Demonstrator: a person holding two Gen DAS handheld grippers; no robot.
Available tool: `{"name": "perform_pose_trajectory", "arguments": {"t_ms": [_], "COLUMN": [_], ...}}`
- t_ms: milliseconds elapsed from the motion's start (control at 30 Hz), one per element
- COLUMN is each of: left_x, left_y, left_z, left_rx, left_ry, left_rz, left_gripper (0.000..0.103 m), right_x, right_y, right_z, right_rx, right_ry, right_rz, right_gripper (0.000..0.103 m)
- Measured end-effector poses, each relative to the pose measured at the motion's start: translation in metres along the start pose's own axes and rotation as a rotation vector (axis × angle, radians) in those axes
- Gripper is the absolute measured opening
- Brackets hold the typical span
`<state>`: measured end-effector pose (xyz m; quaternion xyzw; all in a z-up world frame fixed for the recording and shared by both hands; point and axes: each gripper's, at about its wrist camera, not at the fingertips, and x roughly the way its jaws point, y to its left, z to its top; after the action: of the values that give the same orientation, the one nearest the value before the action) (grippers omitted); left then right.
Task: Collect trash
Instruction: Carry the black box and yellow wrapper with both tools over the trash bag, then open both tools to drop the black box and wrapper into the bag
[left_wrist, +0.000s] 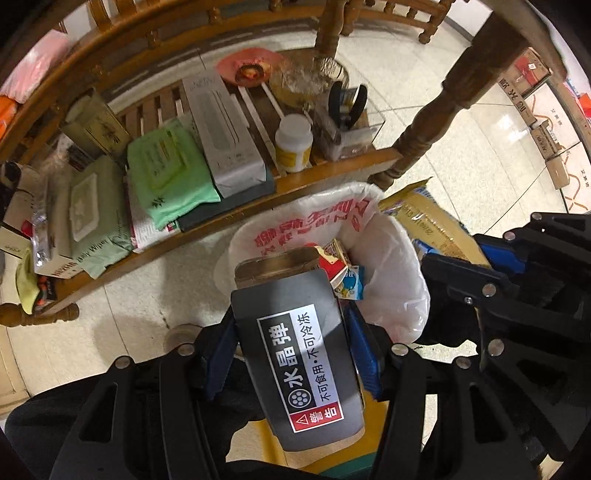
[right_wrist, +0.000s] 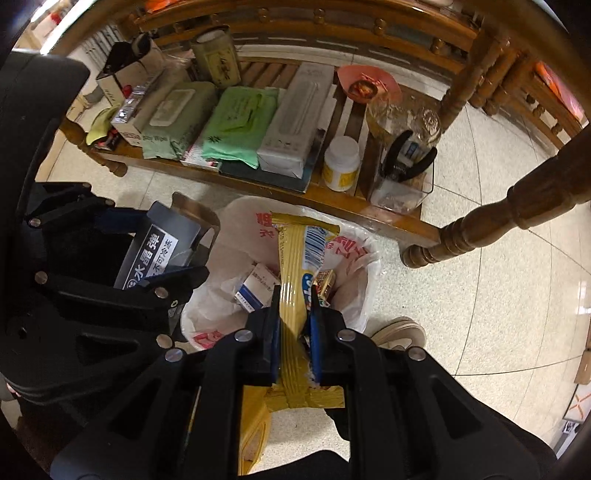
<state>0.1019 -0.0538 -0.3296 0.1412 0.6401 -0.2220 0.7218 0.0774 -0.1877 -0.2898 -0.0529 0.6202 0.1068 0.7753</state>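
Observation:
My left gripper is shut on a grey-labelled jar with a gold lid, its blue pads pressed on both sides; it hangs lid-first over the near rim of the bin. The trash bin, lined with a white bag printed in red, sits on the floor and holds small cartons. My right gripper is shut on a yellow snack wrapper, which dangles over the bin. In the left wrist view the wrapper and right gripper hang at the bin's right. The jar shows left in the right wrist view.
Behind the bin runs a low wooden shelf loaded with wipe packs, a white box, a white pill bottle and a clear holder with pliers. A turned table leg stands right. A shoe rests beside the bin on tiled floor.

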Motion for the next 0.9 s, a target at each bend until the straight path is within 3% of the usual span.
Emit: {"name": "perform_pose_trajectory", "arguments": {"t_ms": [400, 900], "left_x": [0.063, 0.136], "left_y": [0.017, 0.018], "left_z": [0.017, 0.016], "left_rx": [-0.119, -0.15], "left_ry": [0.119, 0.285], "left_rz": [-0.041, -0.05], "left_gripper": [0.055, 0.055], "right_x": [0.056, 0.126], "right_y": [-0.014, -0.029], "right_z": [0.01, 0.004], "right_rx": [0.05, 0.098], "right_ry": [0.066, 0.235], "right_rz": [0.011, 0.017], "right_gripper": [0.013, 0.013]}}
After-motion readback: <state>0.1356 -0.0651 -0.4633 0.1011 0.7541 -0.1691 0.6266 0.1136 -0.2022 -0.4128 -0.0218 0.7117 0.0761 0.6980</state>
